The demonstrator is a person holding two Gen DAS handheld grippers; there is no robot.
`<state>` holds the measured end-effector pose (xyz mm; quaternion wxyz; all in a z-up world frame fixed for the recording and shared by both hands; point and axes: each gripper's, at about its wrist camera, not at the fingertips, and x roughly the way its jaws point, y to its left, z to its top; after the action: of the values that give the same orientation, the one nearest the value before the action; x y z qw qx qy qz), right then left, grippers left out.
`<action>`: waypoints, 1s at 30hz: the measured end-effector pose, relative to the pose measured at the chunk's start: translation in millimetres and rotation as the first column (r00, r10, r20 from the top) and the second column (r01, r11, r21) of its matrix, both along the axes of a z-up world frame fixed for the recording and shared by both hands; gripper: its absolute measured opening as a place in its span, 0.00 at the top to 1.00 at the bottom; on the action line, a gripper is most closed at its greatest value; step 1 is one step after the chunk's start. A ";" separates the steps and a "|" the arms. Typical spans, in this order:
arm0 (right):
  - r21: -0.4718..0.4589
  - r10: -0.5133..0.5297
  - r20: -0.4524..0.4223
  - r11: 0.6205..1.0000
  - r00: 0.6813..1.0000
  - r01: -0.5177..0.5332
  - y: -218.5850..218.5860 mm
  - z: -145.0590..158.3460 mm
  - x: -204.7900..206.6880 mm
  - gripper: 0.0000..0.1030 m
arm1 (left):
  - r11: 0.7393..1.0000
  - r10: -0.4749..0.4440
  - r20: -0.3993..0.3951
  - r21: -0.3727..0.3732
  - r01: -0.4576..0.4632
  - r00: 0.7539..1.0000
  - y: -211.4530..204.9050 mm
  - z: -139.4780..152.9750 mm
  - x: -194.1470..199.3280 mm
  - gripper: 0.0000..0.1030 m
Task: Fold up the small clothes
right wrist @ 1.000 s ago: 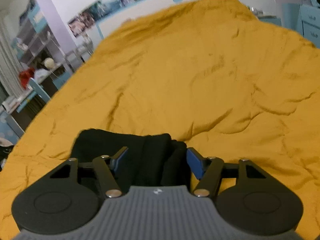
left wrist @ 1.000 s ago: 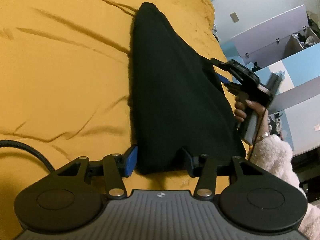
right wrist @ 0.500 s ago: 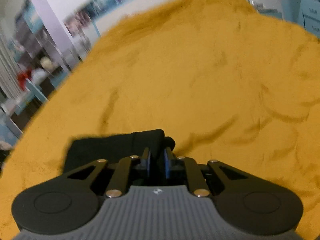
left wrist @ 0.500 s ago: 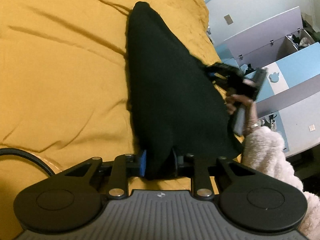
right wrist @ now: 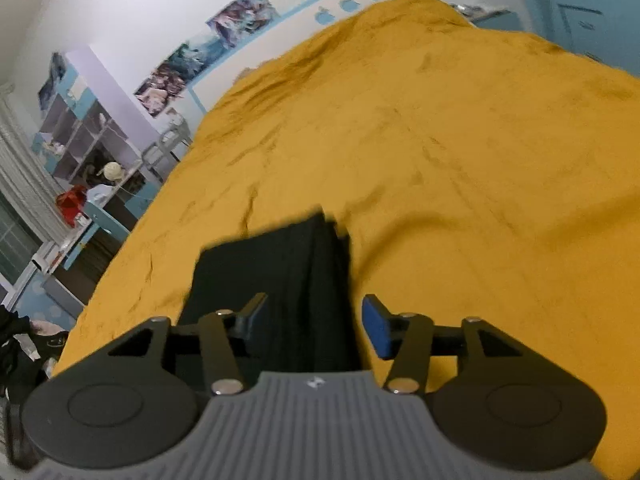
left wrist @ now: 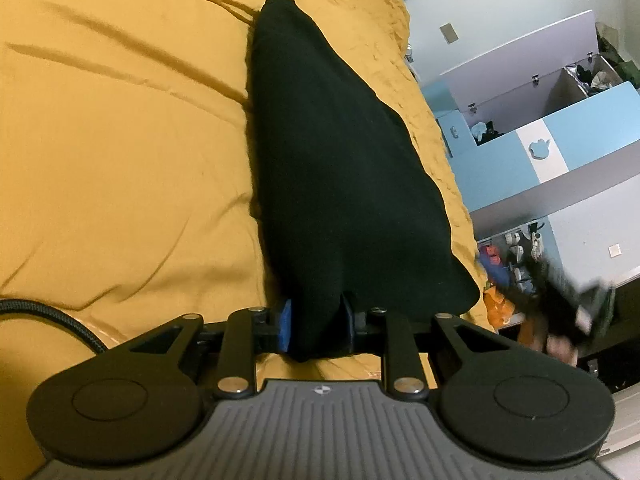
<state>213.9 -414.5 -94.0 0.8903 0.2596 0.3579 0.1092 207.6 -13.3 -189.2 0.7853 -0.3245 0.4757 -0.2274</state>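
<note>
Since the earlier frames the right gripper (right wrist: 312, 326) had swung off the garment's edge to the bed's side, and its jaws, pinched on the cloth half a second before, had just been opening; they now stood released, the cloth lying between the blue pads without being pressed. The left gripper (left wrist: 316, 326) had hardly shifted and stayed clenched on the near corner of the black garment (left wrist: 336, 168).

In the left wrist view, from the left: a black cable (left wrist: 52, 320) curled over the mustard bedspread (left wrist: 120, 140), then the garment lay as a long dark wedge narrowing toward the far end, then blue and white cabinets (left wrist: 560, 140) beyond the bed's edge. At lower right the right gripper showed only as a dark smear (too blurred to read its jaws).

The right wrist view gave what the first could not: the garment's stacked folded layers (right wrist: 288, 272) seen end-on, with cubby shelves (right wrist: 80, 136) and wall posters (right wrist: 208, 52) at left.
</note>
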 end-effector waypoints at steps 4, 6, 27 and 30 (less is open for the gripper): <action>-0.034 -0.021 -0.038 0.999 0.999 0.019 8.4 -14.9 -45.6 0.52 | 1.000 -0.002 -0.024 -0.029 0.001 1.000 3.7 -3.4 4.6 0.71; -0.029 -0.012 -0.056 1.000 0.998 0.011 12.7 -24.8 -49.8 0.59 | 0.999 -0.004 -0.038 -0.045 0.002 0.999 5.4 -5.5 6.3 0.71; 0.099 -0.167 0.015 0.981 0.986 0.164 4.4 -41.7 -103.2 0.66 | 0.988 0.009 -0.106 -0.149 -0.025 0.994 27.1 -10.8 -0.9 0.64; 0.080 -0.194 0.077 0.979 0.978 0.188 5.6 -25.8 -103.5 0.64 | 0.983 -0.027 -0.122 -0.185 0.004 0.992 18.6 -20.0 5.2 0.51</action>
<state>110.4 -409.0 -119.8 0.9010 0.3201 0.2890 0.0469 212.8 5.3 -209.2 0.7192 -0.4056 0.5029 -0.2558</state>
